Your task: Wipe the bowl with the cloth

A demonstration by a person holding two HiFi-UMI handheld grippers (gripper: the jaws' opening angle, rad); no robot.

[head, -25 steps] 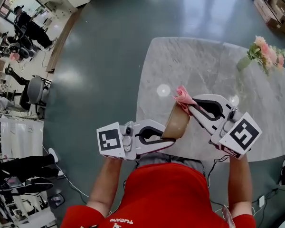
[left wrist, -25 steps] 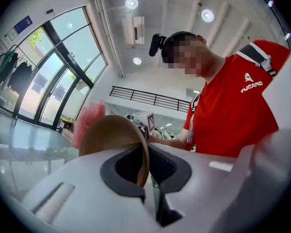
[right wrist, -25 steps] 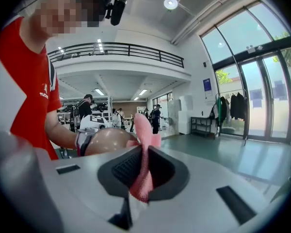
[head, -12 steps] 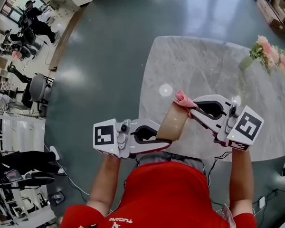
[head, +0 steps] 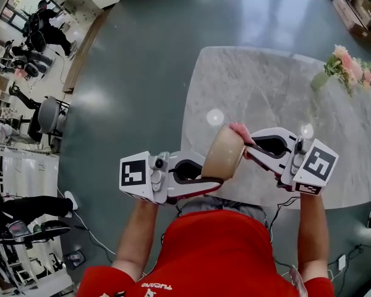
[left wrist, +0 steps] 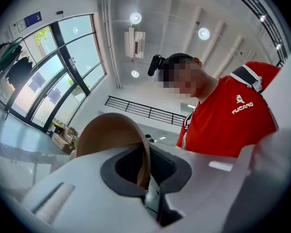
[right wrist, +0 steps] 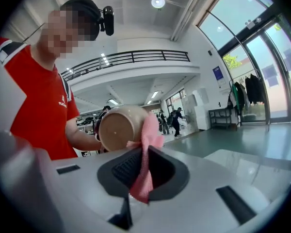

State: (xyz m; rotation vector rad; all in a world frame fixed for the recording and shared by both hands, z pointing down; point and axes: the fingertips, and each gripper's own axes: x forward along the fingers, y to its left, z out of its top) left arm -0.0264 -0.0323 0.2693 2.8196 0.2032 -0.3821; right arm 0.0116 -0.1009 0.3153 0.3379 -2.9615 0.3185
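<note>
Setting: large hall with a grey-green floor [head: 142,54]. A pale marble tabletop [head: 266,85] stands ahead, with a small vase of pink flowers [head: 343,67] at its far right corner. Other people and office chairs are far off at the left.

Item 1, tan bowl [head: 224,152]: we list it as held in the air over the near edge of the tabletop, touching nothing below. Compared with a second ago it sits a little higher and is turned, so its pale outer wall now faces the head view rather than its rim edge-on.

Item 2, left claw [head: 210,179]: pressed together on the bowl's wall. The left gripper view shows the thin rim [left wrist: 146,154] running down between the pads.

Item 3, pink cloth [head: 240,130]: a second ago a tuft stood clear above the rim. Now only a small fold shows, tucked against the bowl's far edge. In the right gripper view it drapes against the bowl [right wrist: 120,126].

Item 4, right claw [head: 248,144]: pinching the cloth [right wrist: 148,154], with a strip hanging down between the pads.

Assessment: we judge that wiping is under way, with the cloth brought into contact and the bowl rotated to offer a fresh stretch. We cannot tell whether the cloth reaches the hollow.
</note>
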